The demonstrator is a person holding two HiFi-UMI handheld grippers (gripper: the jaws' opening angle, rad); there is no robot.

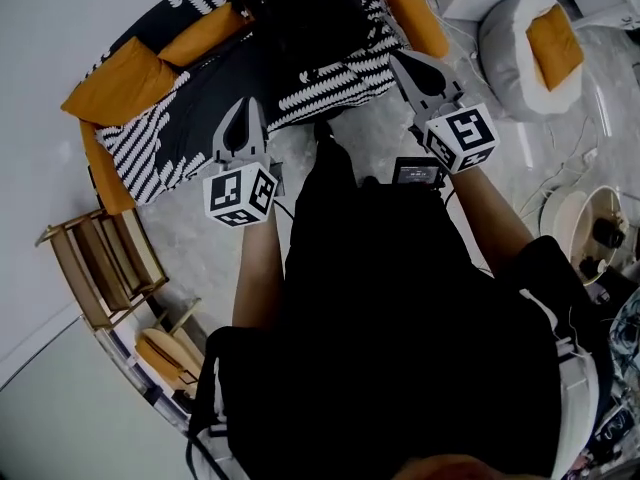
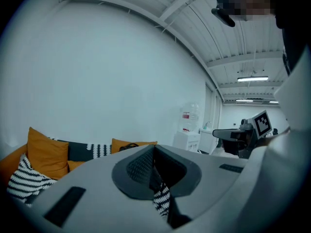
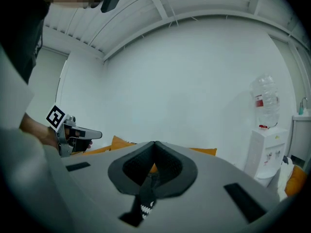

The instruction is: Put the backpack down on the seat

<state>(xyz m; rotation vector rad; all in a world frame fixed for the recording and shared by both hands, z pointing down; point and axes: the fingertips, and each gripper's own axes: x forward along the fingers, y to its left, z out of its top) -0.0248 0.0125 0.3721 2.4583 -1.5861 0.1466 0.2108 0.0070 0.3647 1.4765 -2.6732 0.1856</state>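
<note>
The black backpack lies on the seat of the sofa, on its black-and-white striped blanket between orange cushions. Both grippers are held in front of the sofa, apart from the backpack. My left gripper is shut with nothing between its jaws, and its tips are over the blanket's front edge. My right gripper is shut and empty too, just right of the backpack. In the left gripper view the jaws meet, with the right gripper off to the side. The right gripper view shows its jaws closed.
A wooden rack stands on the floor at the left. At the upper right a grey beanbag holds an orange cushion. A water dispenser stands by the white wall. The person's black clothing fills the lower head view.
</note>
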